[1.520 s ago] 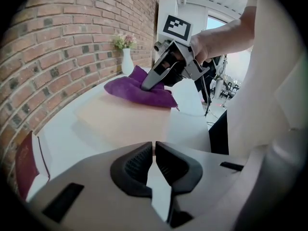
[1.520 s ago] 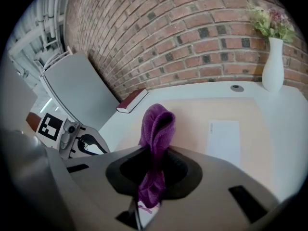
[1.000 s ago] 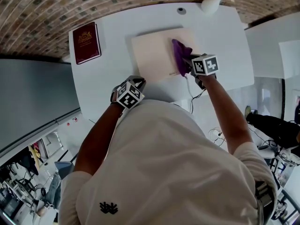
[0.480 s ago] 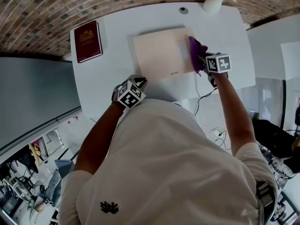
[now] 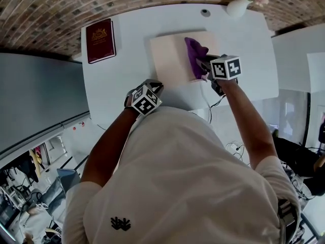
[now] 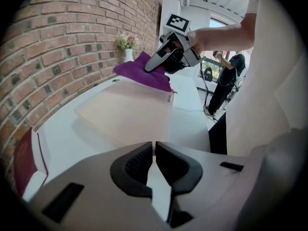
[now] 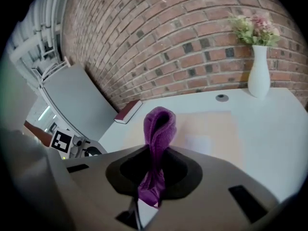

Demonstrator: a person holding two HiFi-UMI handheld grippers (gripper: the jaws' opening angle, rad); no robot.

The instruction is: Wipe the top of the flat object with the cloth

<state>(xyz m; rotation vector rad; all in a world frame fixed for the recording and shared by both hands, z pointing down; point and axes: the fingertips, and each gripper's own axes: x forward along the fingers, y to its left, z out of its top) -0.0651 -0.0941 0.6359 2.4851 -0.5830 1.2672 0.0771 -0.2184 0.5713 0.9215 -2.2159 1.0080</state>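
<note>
— On the beige board (image 5: 170,60), where does the purple cloth (image 5: 194,55) lie?

— Right of the board's middle, resting on its top. It is bunched up and pinched by the right gripper (image 5: 204,65). That gripper's own view shows the jaws clamped on a fold, with the rest of the cloth rising in a loop ahead of them.

— And just before?

— Half a second ago it was out at the board's right edge. A second ago it was right of the middle, much as now. So it has swept out to the edge and back, one full stroke.

— What does that mean for the job?

— Wiping is under way, I'd judge, but these strokes cover only the board's right part. The left half lies bare and probably remains to be done.

— The left gripper (image 5: 154,87)?

— Off the board, over the white table (image 5: 114,85) just beyond the board's near edge. Its jaws are closed together with nothing between them. It has kept that place throughout, so it plays no part in the wiping.

— Anything in the way?

— No. A maroon book (image 5: 100,39) lies well left of the board, and a white vase (image 5: 237,6) stands beyond its far right corner, clear of the strokes.
</note>
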